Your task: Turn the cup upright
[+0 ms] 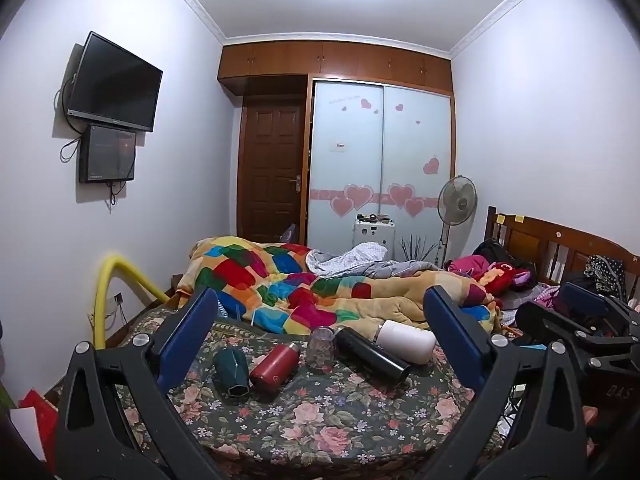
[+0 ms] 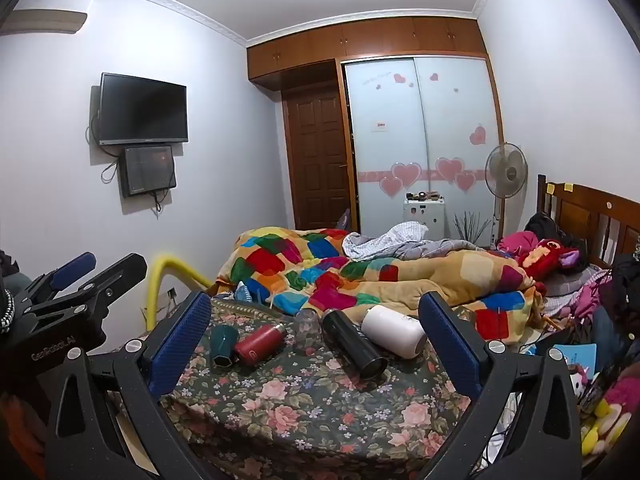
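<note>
Several cups and flasks lie on a floral bedspread (image 1: 320, 424). A dark green faceted cup (image 1: 231, 372) lies on its side, also in the right wrist view (image 2: 224, 345). A red flask (image 1: 275, 366) (image 2: 259, 343), a black flask (image 1: 372, 356) (image 2: 354, 344) and a white cup (image 1: 406, 340) (image 2: 394, 330) lie on their sides. A clear glass (image 1: 320, 346) (image 2: 307, 328) stands mouth down. My left gripper (image 1: 320, 340) is open and empty, short of them. My right gripper (image 2: 316, 330) is open and empty too.
A colourful patchwork quilt (image 1: 288, 284) is heaped behind the cups. A yellow tube (image 1: 106, 292) stands at the bed's left edge. Clothes and soft toys (image 2: 556, 260) lie at the wooden headboard (image 1: 560, 248) on the right. The right gripper shows at the left view's right edge (image 1: 580, 320).
</note>
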Demonstrator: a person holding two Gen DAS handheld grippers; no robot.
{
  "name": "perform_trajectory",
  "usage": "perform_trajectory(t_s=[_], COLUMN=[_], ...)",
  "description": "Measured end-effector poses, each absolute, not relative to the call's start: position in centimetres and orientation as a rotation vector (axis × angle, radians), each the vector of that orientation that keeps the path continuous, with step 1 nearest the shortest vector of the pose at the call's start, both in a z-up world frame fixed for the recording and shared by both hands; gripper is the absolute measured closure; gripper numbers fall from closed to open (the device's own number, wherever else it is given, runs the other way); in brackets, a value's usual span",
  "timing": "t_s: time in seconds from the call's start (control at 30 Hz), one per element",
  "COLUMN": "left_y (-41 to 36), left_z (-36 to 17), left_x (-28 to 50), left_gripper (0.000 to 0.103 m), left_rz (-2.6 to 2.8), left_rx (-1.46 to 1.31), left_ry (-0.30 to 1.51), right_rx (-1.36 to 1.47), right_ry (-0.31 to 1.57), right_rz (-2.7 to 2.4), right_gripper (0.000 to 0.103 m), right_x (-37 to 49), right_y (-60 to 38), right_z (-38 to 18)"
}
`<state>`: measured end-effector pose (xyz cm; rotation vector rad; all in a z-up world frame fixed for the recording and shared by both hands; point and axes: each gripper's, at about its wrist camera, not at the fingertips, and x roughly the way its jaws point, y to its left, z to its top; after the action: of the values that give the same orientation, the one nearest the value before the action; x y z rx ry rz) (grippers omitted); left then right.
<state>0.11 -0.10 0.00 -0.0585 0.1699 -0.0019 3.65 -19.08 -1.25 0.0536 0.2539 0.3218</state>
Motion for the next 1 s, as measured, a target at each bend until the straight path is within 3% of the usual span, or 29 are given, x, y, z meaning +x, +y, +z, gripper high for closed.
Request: perform_trajectory(t_s=[1.0], left_y=[-0.53], left_z=[0.61], left_x=[-0.28], left_gripper=[0.000], left_rz=[0.001], left_rx=[-0.039], left_ry=[0.154], right_rx=[0.047], right_ry=[0.255], right_rz=[0.321], right_gripper=[0.000], right_x=[3.40], right_y=[-19.16], right_z=[-1.02])
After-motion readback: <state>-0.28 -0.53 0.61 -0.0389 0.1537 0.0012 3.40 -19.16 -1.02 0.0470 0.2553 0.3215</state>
